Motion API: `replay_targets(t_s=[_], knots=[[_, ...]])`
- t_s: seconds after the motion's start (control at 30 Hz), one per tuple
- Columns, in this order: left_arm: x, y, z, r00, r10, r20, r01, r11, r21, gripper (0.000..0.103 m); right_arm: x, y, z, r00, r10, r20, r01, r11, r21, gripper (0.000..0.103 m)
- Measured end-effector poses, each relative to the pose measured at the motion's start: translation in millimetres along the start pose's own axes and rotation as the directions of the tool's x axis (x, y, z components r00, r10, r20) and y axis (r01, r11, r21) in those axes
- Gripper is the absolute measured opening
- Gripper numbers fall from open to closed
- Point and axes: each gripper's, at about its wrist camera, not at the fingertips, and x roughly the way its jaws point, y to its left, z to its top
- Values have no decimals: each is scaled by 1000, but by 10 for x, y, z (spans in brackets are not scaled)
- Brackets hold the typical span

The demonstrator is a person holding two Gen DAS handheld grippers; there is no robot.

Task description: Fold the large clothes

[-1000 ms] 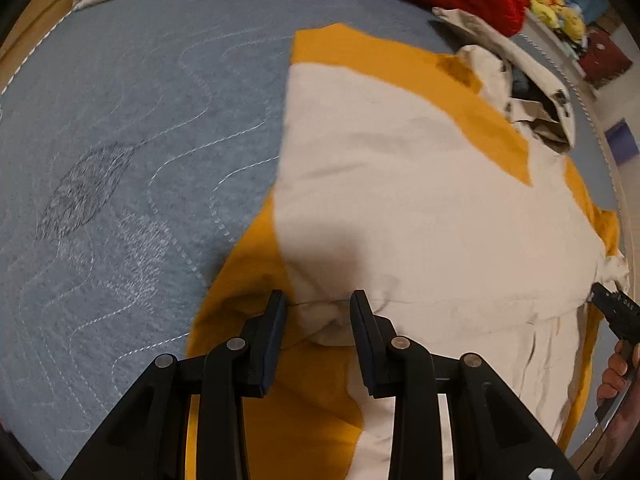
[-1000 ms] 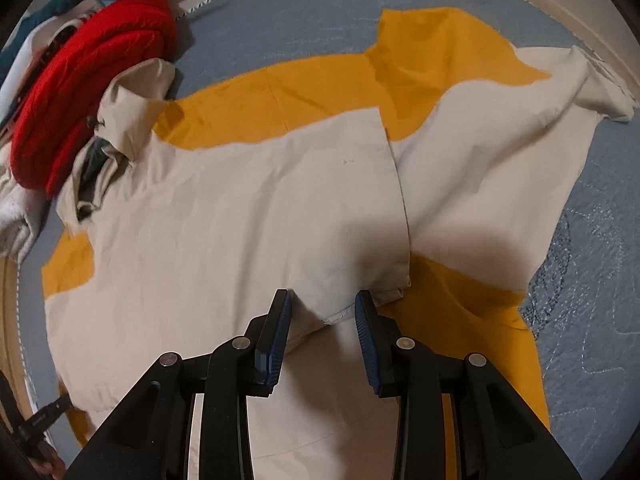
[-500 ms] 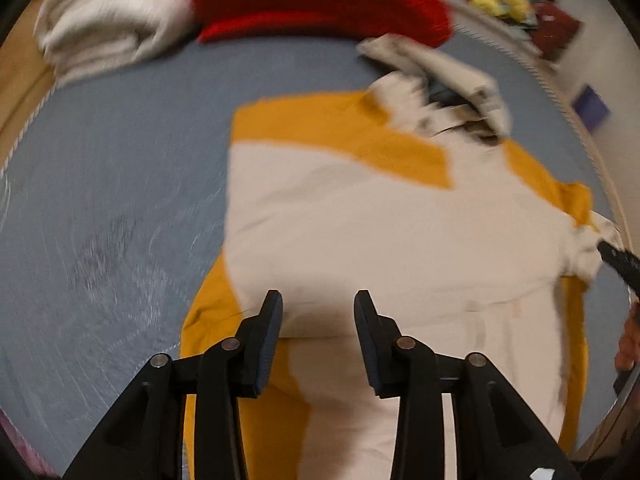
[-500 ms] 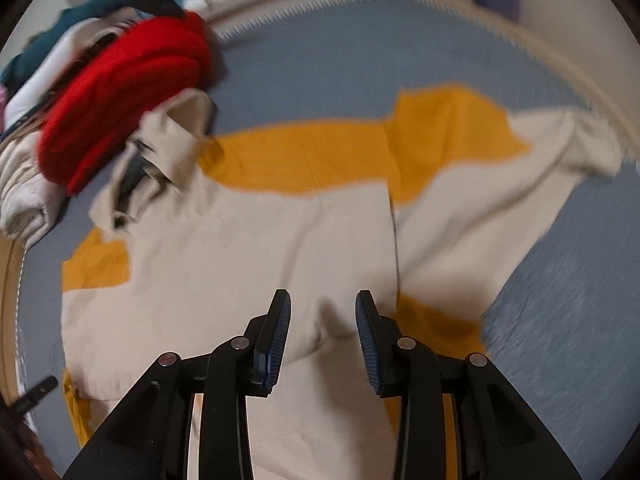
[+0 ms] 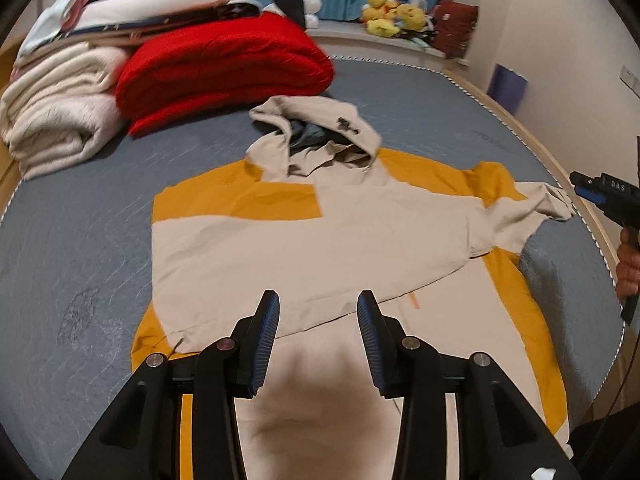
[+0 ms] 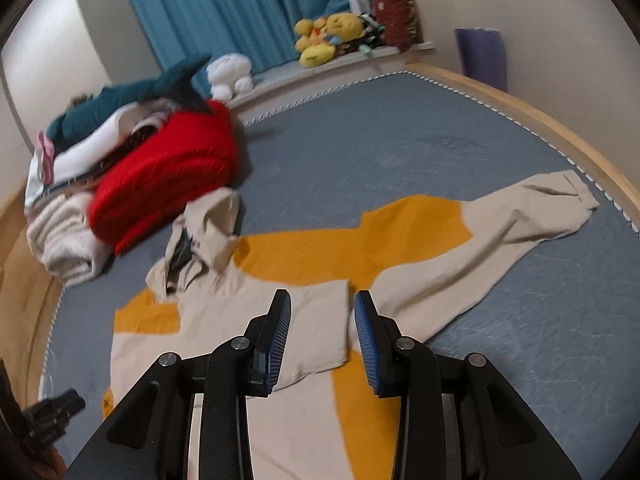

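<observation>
Both grippers clear of the garment; unfolded sleeve lies toward the right hand.

Nearest, the left gripper [image 5: 318, 340] and the right gripper [image 6: 322, 338] hover above the beige-and-mustard hooded cotton jacket [image 5: 320, 236], fingers released, nothing between the pads. The jacket lies flat on the grey quilted bed cover [image 5: 76, 240], long axis running 6 to 12 o'clock in the left view, hood [image 5: 316, 136] at 12. One sleeve is already laid across the chest. The other, the beige outstretched sleeve [image 6: 500, 236], runs to 2 o'clock in the right view, cuff near the bed edge (right hand judged nearer). The left view alone shows the folded sleeve's hem just ahead of its fingers; the right view alone shows the free sleeve's full length. Beyond: a folded red blanket [image 5: 224, 64].
</observation>
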Motion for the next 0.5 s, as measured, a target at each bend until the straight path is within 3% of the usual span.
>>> replay_targets(t_s=[0.23,0.33,0.5], knots=[[19,-71,46,999,-9,34,9,1000,-5,37,-127,-812,182,997,-47,53,42,994,101,27],[72,-64,51,1000,-9,25,10,1000,-8,37,-102,-1233,286,998,-50,26,46,990,130,28],[144,-39,60,1000,-4,16,4,1000,-17,37,-143,-1985,405,990,-129,60,114,970,214,29]])
